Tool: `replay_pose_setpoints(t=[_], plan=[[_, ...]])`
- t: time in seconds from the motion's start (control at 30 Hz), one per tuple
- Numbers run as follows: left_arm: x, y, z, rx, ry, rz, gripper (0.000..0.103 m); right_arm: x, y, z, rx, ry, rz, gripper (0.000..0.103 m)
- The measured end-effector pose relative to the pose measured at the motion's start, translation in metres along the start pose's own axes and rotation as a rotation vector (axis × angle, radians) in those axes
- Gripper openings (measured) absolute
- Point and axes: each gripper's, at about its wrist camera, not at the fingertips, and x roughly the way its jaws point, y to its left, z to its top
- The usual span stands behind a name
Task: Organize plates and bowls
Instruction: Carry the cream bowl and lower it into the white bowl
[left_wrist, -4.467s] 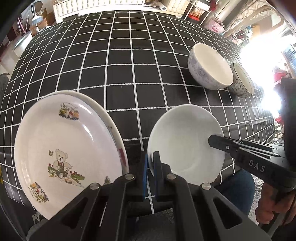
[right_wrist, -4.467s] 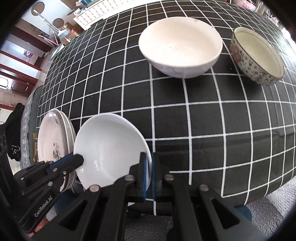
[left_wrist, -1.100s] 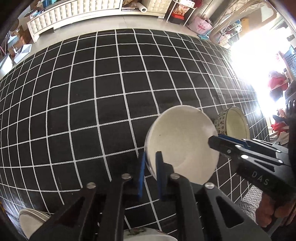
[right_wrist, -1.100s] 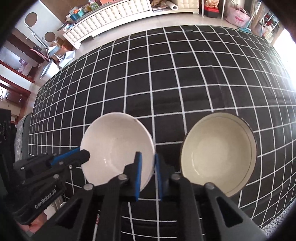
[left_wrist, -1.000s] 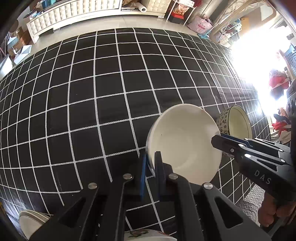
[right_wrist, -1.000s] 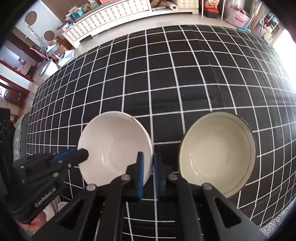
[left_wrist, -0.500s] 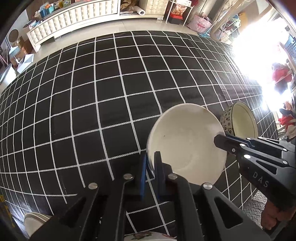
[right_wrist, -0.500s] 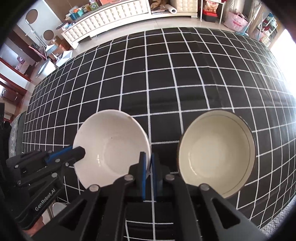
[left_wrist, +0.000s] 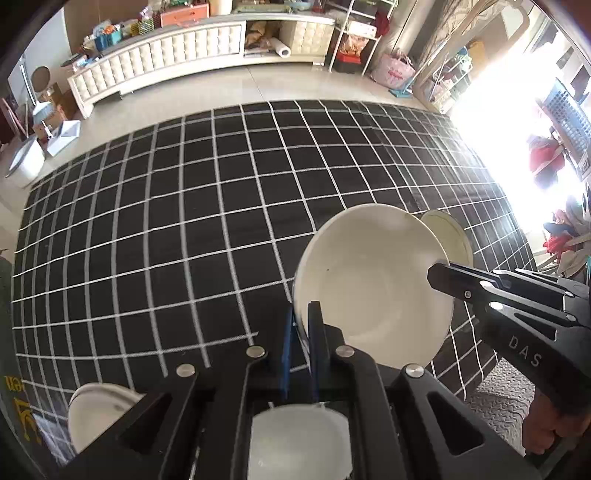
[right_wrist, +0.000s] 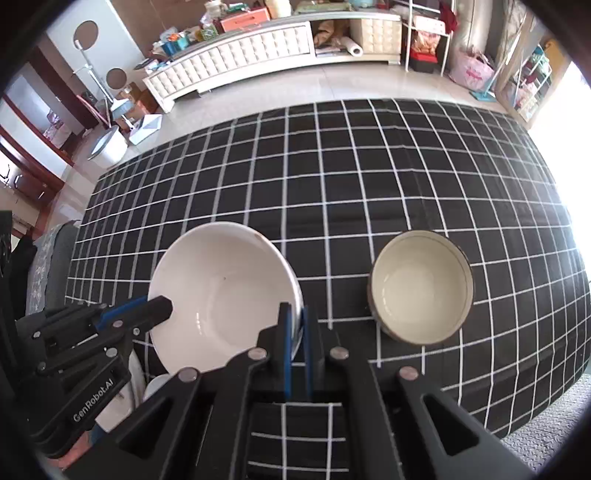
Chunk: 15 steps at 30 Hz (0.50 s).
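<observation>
The left gripper (left_wrist: 301, 325) is clamped on the near-left rim of the white bowl (left_wrist: 373, 284), and the right gripper (right_wrist: 297, 328) pinches the opposite rim, so the bowl hangs between both tools above the checked tablecloth (left_wrist: 184, 221). Both point steeply down. Just right of the right gripper, a patterned bowl (right_wrist: 421, 288) sits on the cloth, apart from the held bowl. Below the left gripper lie white plates (left_wrist: 99, 413) at the near edge.
</observation>
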Motion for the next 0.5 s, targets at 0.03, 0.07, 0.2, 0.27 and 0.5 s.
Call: replay_pose_setpoints(t=[0.03, 0.07, 0.2, 0.27, 0.5], plan=[[-0.007, 0.0, -0.004, 0.0, -0.006, 0.005, 0.007, -0.001, 0.004, 0.0, -0.002, -0.002, 0.002, 0.008], [-0.01, 0.002, -0.006, -0.002, -0.009, 0.008, 0.007, -0.003, 0.008, -0.001, -0.003, -0.003, 0.006, 0.008], [-0.033, 0.006, -0.023, -0.02, -0.026, 0.015, 0.007, -0.01, 0.022, -0.01, -0.007, -0.002, 0.023, 0.008], [-0.04, 0.008, -0.033, -0.025, -0.029, 0.022, 0.007, -0.013, 0.03, -0.017, -0.017, -0.005, 0.026, 0.008], [-0.055, 0.021, -0.072, -0.054, -0.027, 0.03, 0.007, -0.012, 0.052, -0.038, -0.043, 0.006, 0.022, 0.008]])
